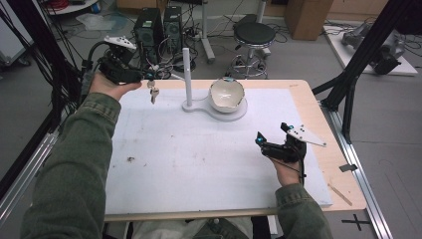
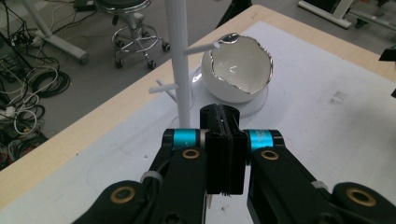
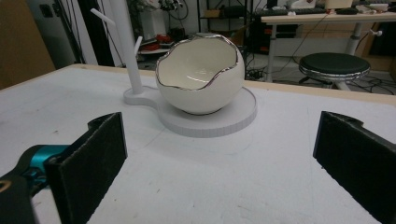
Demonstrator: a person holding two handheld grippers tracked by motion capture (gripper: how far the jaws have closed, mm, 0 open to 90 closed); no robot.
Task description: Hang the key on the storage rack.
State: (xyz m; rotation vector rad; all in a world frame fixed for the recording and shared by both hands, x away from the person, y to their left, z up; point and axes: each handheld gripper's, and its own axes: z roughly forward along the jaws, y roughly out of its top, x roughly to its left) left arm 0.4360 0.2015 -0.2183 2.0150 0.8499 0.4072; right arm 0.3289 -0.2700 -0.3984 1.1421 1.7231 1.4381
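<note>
keys point(image 1: 154, 92): metal, perhaps | bowl point(image 3: 201, 77): glossy ceramic | stand point(image 1: 187, 74): matt plastic

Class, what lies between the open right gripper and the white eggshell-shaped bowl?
Bare white mat: the right gripper view shows nothing between the right gripper and the bowl.

Person is wearing olive green sleeves point(image 1: 74, 169); black grippers showing teal bands point(image 2: 184, 138), brass screws point(image 2: 191, 153), grey plates point(image 1: 307, 135).

bowl point(image 3: 201, 79): white, silver jagged rim, frame centre | stand point(image 1: 187, 74): plain white, upper middle | keys point(image 1: 153, 92): silvery, upper left | surface point(image 1: 199, 159): white mat, pale wood edge | left tongs point(image 2: 223, 154): black, teal bands, brass rivets | sleeves point(image 1: 74, 169): olive green
</note>
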